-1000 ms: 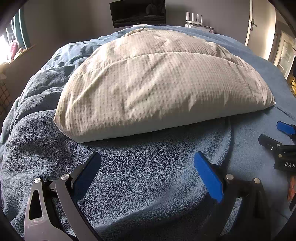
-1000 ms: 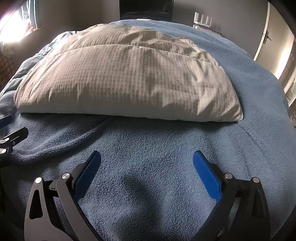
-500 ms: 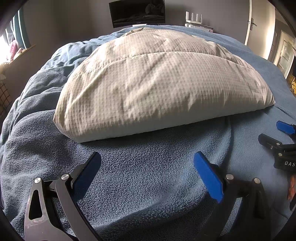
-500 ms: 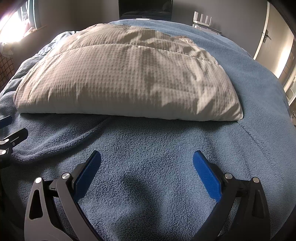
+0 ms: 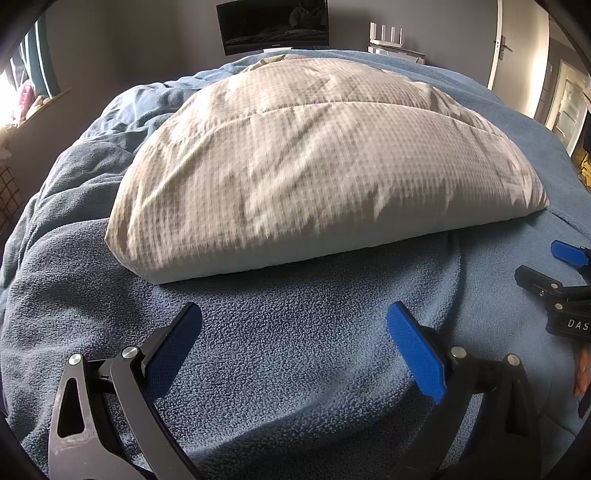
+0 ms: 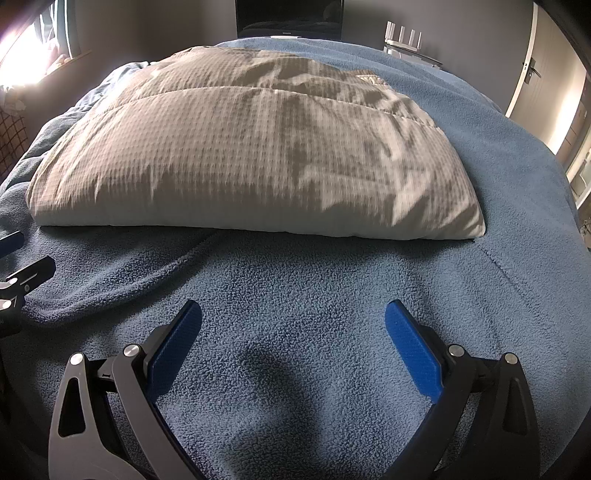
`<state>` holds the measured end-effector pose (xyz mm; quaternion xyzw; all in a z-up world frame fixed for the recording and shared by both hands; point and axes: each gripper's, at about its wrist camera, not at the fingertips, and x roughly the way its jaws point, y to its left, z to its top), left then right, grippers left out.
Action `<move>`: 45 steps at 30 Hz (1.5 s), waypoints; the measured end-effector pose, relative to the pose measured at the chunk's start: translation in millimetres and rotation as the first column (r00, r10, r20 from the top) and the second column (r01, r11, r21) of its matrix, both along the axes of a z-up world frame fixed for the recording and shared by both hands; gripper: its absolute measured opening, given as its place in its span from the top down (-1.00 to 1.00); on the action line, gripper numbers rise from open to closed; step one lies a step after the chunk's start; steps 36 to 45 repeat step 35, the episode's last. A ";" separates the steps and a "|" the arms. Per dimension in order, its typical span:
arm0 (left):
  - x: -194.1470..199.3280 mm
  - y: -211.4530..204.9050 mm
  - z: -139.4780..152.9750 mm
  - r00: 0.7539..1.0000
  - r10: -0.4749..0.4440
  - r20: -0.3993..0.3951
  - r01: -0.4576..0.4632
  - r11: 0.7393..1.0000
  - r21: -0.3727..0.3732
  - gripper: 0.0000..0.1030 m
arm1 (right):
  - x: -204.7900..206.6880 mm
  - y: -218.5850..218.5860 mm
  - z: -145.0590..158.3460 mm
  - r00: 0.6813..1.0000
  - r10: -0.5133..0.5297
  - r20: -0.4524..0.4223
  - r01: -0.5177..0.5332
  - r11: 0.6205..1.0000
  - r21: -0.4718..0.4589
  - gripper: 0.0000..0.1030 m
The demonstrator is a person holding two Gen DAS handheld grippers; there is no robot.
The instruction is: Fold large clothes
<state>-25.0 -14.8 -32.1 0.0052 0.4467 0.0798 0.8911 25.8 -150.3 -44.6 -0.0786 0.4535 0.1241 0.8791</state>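
Note:
A large beige checked quilt (image 5: 325,170) lies folded into a thick pad on the blue fleece blanket (image 5: 295,350) that covers the bed; it also shows in the right wrist view (image 6: 251,155). My left gripper (image 5: 293,317) is open and empty, just short of the quilt's near folded edge. My right gripper (image 6: 293,317) is open and empty, also short of that edge, above the fleece (image 6: 314,295). The right gripper's fingers (image 5: 569,254) show at the right edge of the left wrist view, and the left gripper's fingers (image 6: 26,273) at the left edge of the right wrist view.
A ridge of bunched fleece (image 6: 110,291) runs near the quilt's left corner. A dark screen (image 5: 273,26) and a white router (image 5: 386,37) stand beyond the bed's far end. A door (image 6: 532,70) is at the right, a bright window (image 6: 22,51) at the left.
Both grippers stay open and nearly still. The views shift only slightly and the quilt has not moved.

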 end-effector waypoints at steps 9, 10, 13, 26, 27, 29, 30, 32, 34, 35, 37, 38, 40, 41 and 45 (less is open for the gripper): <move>-0.2 -0.7 -0.8 1.000 0.000 0.001 0.000 1.000 -0.004 -0.87 | 0.0 0.1 -0.1 1.000 0.001 -0.002 -0.001 1.000 -0.001 -0.85; 0.1 0.5 -0.4 1.000 -0.002 0.001 0.002 1.000 -0.004 -0.87 | 0.8 0.2 0.2 1.000 0.000 -0.002 0.000 1.000 -0.001 -0.85; 0.2 0.5 -0.5 1.000 -0.004 0.001 0.004 1.000 -0.012 -0.87 | 0.5 -0.3 -1.3 1.000 0.000 -0.005 0.000 1.000 -0.001 -0.85; -1.7 9.7 3.0 1.000 -0.003 0.021 0.004 0.998 -0.063 -0.87 | -0.5 -0.2 -2.2 1.000 -0.001 -0.010 0.001 1.000 -0.001 -0.85; -0.8 9.9 2.2 1.000 -0.008 0.014 0.009 0.998 -0.067 -0.87 | 0.8 -0.2 -2.0 1.000 -0.001 -0.010 0.001 1.000 -0.001 -0.85; 0.7 8.5 0.8 1.000 -0.013 0.000 0.013 0.998 -0.060 -0.87 | 0.0 -0.2 -2.2 1.000 -0.001 -0.010 0.001 1.000 -0.002 -0.85; 1.2 8.5 0.6 1.000 -0.013 -0.001 0.013 0.999 -0.051 -0.87 | 1.0 -0.1 -2.0 1.000 0.000 -0.010 0.000 1.000 -0.002 -0.85; 1.2 6.2 0.7 1.000 -0.020 -0.001 0.020 0.999 -0.041 -0.87 | 1.8 -0.3 -2.0 1.000 0.000 -0.012 0.000 1.000 -0.002 -0.85; 1.1 5.8 0.4 1.000 -0.023 -0.002 0.023 0.999 -0.037 -0.87 | 1.3 -0.4 -2.1 1.000 0.000 -0.014 0.000 1.000 -0.002 -0.85; 1.3 6.2 0.1 1.000 -0.023 -0.003 0.023 0.999 -0.037 -0.87 | 0.4 -0.6 -2.2 1.000 -0.001 -0.015 0.001 1.000 -0.001 -0.85; 1.3 6.2 0.1 1.000 -0.023 -0.003 0.023 0.999 -0.037 -0.87 | 0.4 -0.6 -2.2 1.000 -0.001 -0.015 0.001 1.000 -0.001 -0.85; 1.3 6.2 0.1 1.000 -0.023 -0.003 0.023 0.999 -0.037 -0.87 | 0.4 -0.6 -2.2 1.000 -0.001 -0.015 0.001 1.000 -0.001 -0.85; 1.3 6.2 0.1 1.000 -0.023 -0.003 0.023 0.999 -0.037 -0.87 | 0.4 -0.6 -2.2 1.000 -0.001 -0.015 0.001 1.000 -0.001 -0.85; 1.3 6.2 0.1 1.000 -0.023 -0.003 0.023 0.999 -0.037 -0.87 | 0.4 -0.6 -2.2 1.000 -0.001 -0.015 0.001 1.000 -0.001 -0.85; 1.3 6.2 0.1 1.000 -0.023 -0.003 0.023 0.999 -0.037 -0.87 | 0.4 -0.6 -2.2 1.000 -0.001 -0.015 0.001 1.000 -0.001 -0.85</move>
